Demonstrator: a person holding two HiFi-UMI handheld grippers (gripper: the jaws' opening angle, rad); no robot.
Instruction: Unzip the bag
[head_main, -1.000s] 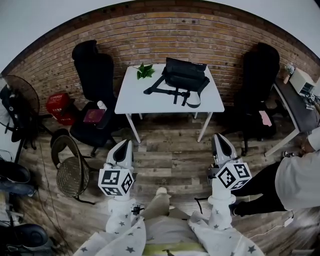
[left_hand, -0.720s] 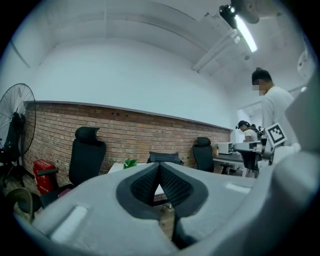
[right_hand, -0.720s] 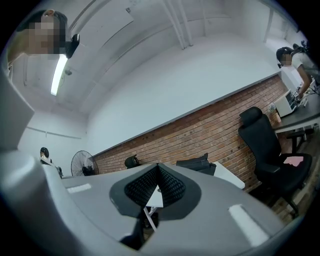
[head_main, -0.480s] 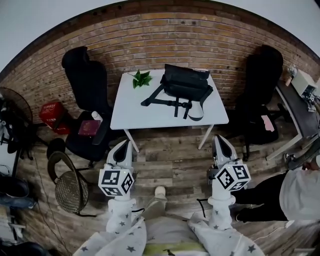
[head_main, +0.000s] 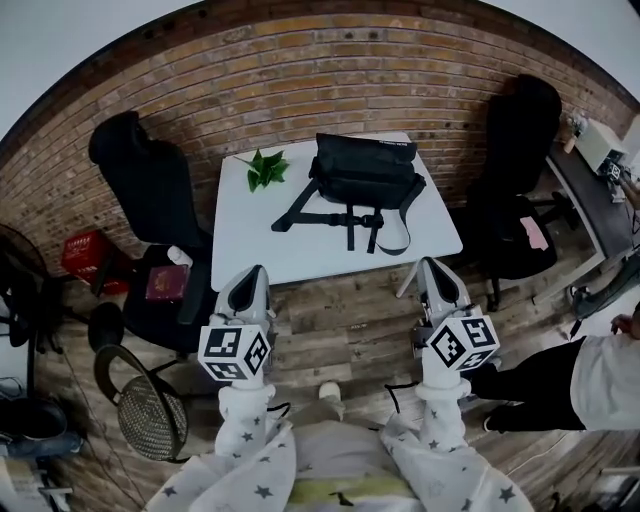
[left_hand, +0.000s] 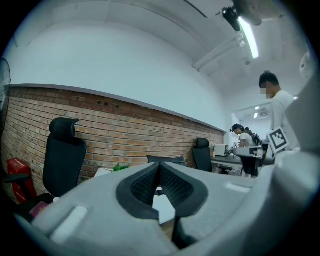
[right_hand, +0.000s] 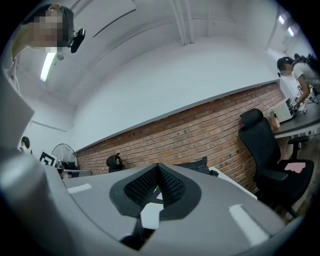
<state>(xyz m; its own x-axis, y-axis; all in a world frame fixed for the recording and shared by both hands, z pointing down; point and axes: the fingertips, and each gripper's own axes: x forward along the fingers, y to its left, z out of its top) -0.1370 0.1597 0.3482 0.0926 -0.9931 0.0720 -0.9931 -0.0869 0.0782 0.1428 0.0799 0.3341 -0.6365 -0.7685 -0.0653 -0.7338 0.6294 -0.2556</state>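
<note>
Bag: the black fabric shoulder bag (head_main: 365, 168) lies on the far half of the white rectangular table (head_main: 300, 255), on the side nearer the red-brown brick wall (head_main: 300, 70). Its black webbing straps (head_main: 345, 218) trail over the tabletop toward the near edge. Its zip is too small to make out.
Plant: a small green leafy sprig (head_main: 263, 168) lies on the table just left of the bag, not touching it.
Left gripper: the grey left gripper (head_main: 254, 270) is held level and points at the table. In the head view its tip meets the table's near edge by the left front corner, well apart from the bag.
Left jaws: pressed together, with nothing between the black ribbed pads.
Right gripper: the grey right gripper (head_main: 431, 262) is also level, with its tip at the near edge by the right front corner, apart from the bag and straps.
Right jaws: pressed together and empty.
Marker cubes: a white cube with black square markers (head_main: 234, 352) sits on the left gripper, and another is on the right gripper.
Chairs: a black high-backed office chair (head_main: 140, 190) stands left of the table and a second stands to its right.
Floor: worn wooden planks (head_main: 340, 330), with a red crate (head_main: 85, 255) near the left chair.
Person: someone in a white top and dark trousers (head_main: 590, 375) is at the right edge.
</note>
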